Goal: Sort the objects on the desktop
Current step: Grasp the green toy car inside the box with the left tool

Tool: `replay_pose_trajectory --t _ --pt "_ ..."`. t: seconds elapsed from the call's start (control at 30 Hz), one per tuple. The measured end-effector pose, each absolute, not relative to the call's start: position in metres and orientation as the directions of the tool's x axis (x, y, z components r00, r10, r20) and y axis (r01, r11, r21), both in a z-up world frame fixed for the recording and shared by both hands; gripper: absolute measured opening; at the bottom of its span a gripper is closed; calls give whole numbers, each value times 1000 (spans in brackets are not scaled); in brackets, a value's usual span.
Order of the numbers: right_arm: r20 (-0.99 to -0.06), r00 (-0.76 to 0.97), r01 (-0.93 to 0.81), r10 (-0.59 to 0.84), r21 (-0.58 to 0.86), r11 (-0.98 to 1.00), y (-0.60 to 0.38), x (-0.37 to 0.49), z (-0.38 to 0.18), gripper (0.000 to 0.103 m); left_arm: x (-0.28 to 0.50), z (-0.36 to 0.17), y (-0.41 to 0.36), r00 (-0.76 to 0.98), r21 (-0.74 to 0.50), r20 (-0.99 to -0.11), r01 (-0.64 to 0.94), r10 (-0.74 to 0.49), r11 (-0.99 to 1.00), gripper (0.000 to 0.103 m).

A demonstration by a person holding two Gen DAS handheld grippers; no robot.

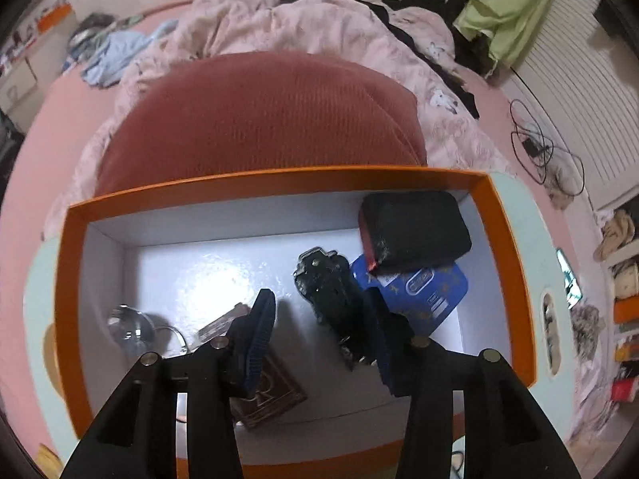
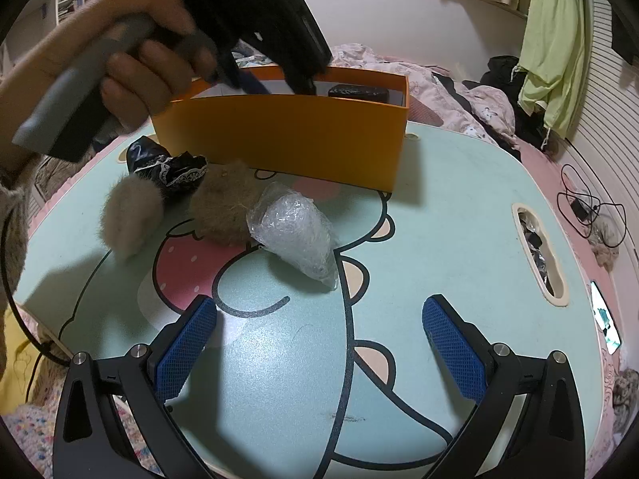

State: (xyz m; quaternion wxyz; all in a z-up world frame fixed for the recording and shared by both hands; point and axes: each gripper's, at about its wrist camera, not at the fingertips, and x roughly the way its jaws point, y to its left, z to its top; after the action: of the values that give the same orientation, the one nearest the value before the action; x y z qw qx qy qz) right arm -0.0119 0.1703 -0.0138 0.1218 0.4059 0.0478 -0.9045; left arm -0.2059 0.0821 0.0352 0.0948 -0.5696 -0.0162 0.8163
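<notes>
Left fingers (image 1: 319, 331): parted over the orange box (image 1: 279, 177), gripping nothing; black lacy item (image 1: 331, 299) lying on the box floor just beside the right-hand pad, seemingly free of it.
Right fingers (image 2: 319, 339): spread wide, empty, hovering over bare tabletop (image 2: 459, 215).
Already boxed: black pouch (image 1: 415, 231) atop blue card (image 1: 435, 291) at the far right corner; glass ball (image 1: 129, 327) and brown booklet (image 1: 271, 395) at the near left.
Still to sort: clear plastic bag (image 2: 293, 235), tan fur pompom (image 2: 223, 207), paler pompom (image 2: 129, 219), black lace-trimmed bundle (image 2: 167, 163), all clustered on the tabletop in front of the box wall.
Key relation: plastic bag lies ahead and slightly left of the right fingers, long axis slanting from upper left to lower right, tapered tip pointing back toward them.
Nearer hand: likely the right, judging by the left hand (image 2: 131, 60) raised above the box rim.
Next move, a guess: reach forward, turn the wrist to close across the bag's narrow width.
</notes>
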Motion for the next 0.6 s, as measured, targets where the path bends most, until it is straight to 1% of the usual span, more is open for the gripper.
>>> replay_pose_trajectory --t 0.07,0.17,0.23,0.27,0.3,0.33,0.37,0.43,0.6 --pt "-746 -641 259 -181 12 -966 170 -11 -13 103 -210 34 83 -313 -165 -929 -129 198 -978 45" --pt "-746 -641 259 -181 12 -966 170 -11 -14 103 -214 27 84 -271 -241 -927 -99 259 -965 53" --pt "-746 -641 258 -182 14 -966 171 -12 -13 103 -214 26 84 -266 -264 -922 -98 281 -959 52" --pt "-745 -641 257 -181 14 -966 171 -11 -13 103 -214 26 84 -269 -273 -918 -106 292 -956 47" --pt "-745 -642 256 -181 14 -966 172 -11 -13 103 -212 26 86 -275 -287 -910 -119 310 -950 39" --pt "-745 -642 256 -181 14 -967 172 -12 -13 103 -209 29 88 -284 -286 -906 -132 313 -949 35" --pt "-745 -641 257 -181 14 -966 172 -12 -13 103 -206 29 90 -294 -276 -905 -142 307 -950 28" --pt "-745 -642 256 -180 13 -966 172 -12 -13 103 -202 30 92 -306 -253 -906 -161 292 -954 27" --pt "-745 -642 257 -181 13 -966 172 -12 -13 103 -199 30 84 -311 -273 -898 -160 311 -949 26"
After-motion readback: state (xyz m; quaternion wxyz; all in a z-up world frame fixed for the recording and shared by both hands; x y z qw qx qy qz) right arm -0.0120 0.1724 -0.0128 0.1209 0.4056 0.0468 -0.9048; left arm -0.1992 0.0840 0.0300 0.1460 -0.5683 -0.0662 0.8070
